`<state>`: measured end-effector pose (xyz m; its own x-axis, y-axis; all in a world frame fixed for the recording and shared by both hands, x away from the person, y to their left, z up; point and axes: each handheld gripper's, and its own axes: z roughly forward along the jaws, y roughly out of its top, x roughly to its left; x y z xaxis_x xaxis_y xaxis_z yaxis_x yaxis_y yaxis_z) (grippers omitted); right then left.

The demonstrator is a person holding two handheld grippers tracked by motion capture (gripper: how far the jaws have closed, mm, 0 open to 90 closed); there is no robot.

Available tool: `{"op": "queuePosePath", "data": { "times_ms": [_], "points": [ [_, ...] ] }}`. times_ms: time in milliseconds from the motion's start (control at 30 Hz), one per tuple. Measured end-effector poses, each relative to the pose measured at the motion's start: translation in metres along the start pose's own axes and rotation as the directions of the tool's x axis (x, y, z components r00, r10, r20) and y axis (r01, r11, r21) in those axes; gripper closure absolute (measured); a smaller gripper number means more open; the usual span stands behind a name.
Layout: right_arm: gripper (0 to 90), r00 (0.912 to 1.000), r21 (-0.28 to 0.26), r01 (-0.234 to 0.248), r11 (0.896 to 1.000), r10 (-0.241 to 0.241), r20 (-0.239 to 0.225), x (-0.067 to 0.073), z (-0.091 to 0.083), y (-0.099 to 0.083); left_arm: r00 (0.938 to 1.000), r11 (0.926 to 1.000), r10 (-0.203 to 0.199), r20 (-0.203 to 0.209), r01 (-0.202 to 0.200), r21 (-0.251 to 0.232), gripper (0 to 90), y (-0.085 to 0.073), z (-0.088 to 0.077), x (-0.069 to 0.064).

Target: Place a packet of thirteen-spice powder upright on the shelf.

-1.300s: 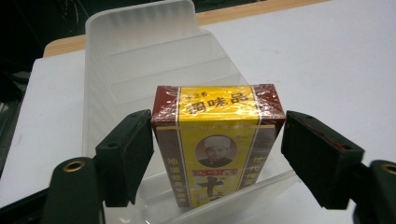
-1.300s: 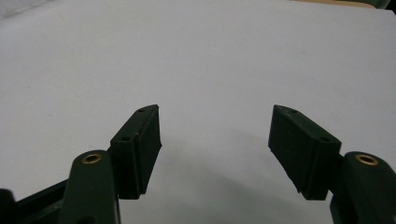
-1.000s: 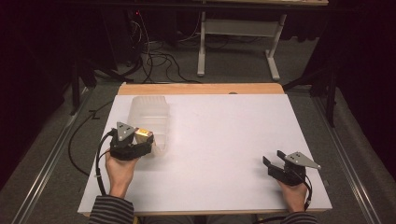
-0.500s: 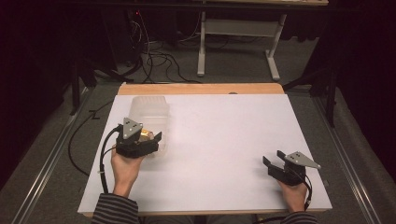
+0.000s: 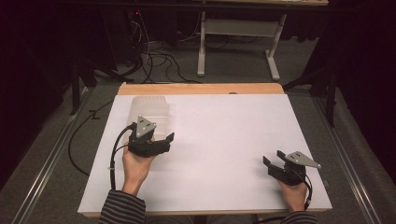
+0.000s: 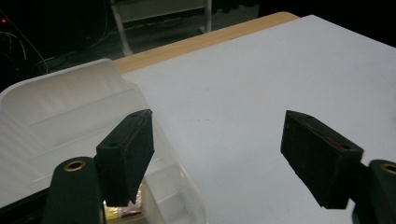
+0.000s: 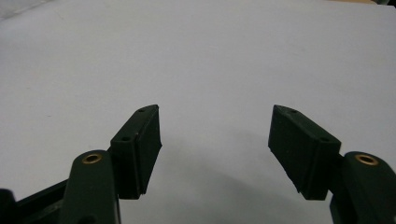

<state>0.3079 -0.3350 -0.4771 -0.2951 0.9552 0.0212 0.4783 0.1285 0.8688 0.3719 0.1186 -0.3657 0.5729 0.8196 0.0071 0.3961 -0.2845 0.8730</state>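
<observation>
Two pairs of tongs are out over the white table (image 5: 224,130), and neither grips anything. Your left gripper (image 5: 164,141) sits at about 9 o'clock on the table, at the near end of the clear plastic container (image 5: 148,106), which stands at about 10 o'clock close to the wooden far edge. In the left gripper view the gripper's (image 6: 217,135) jaws have just been closing partway, yet they stand well apart with only bare table between them. One jaw hangs above the container's (image 6: 60,107) rim and the other is out over the white surface.

Under that jaw, down inside the container, a small yellow-and-red scrap (image 6: 121,212) peeks out. It is mostly hidden, so you cannot say what it is, though it looks like something lying on the container floor.

Your right gripper (image 5: 273,158) waits at about 4 o'clock, well apart from the container. In the right gripper view its (image 7: 215,135) jaws are wide and empty above plain table.

The step in hand looks like the left hand's work at the container, with the tongs now clear of its contents.

If you mean to move or steady the container, line the left jaws up so the wall sits squarely between them before you squeeze. The plastic is thin and slick, and a grip on the rim's corner could slip or tip it. If you are done there, draw the left hand toward 6 o'clock, clear of the rim.
</observation>
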Motion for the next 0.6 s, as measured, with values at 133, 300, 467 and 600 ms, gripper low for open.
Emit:
{"op": "queuePosePath", "data": {
  "times_ms": [133, 300, 467, 600],
  "points": [
    [34.7, 1.0000, -0.003, 0.004, 1.000, -0.004, 0.001, 0.000, 0.000, 0.000, 0.9997, 1.0000, 0.008, 0.023, -0.008, 0.001, 26.7, 0.001, 0.006, -0.007],
    [34.7, 1.0000, -0.001, 0.001, 1.000, -0.001, 0.000, 0.000, 0.000, 0.000, 0.9988, 0.9999, 0.010, 0.047, -0.010, 0.000, 26.7, 0.001, 0.013, -0.016],
    [34.7, 1.0000, -0.002, -0.001, 1.000, 0.001, 0.000, 0.000, 0.000, 0.000, 0.9979, 1.0000, 0.009, 0.064, -0.009, 0.000, 26.8, 0.001, 0.018, -0.023],
    [34.7, 1.0000, -0.002, -0.001, 1.000, 0.001, 0.000, 0.000, 0.000, 0.000, 0.9968, 1.0000, 0.003, 0.080, -0.003, -0.006, 26.9, 0.002, 0.020, -0.027]
  ]
}}
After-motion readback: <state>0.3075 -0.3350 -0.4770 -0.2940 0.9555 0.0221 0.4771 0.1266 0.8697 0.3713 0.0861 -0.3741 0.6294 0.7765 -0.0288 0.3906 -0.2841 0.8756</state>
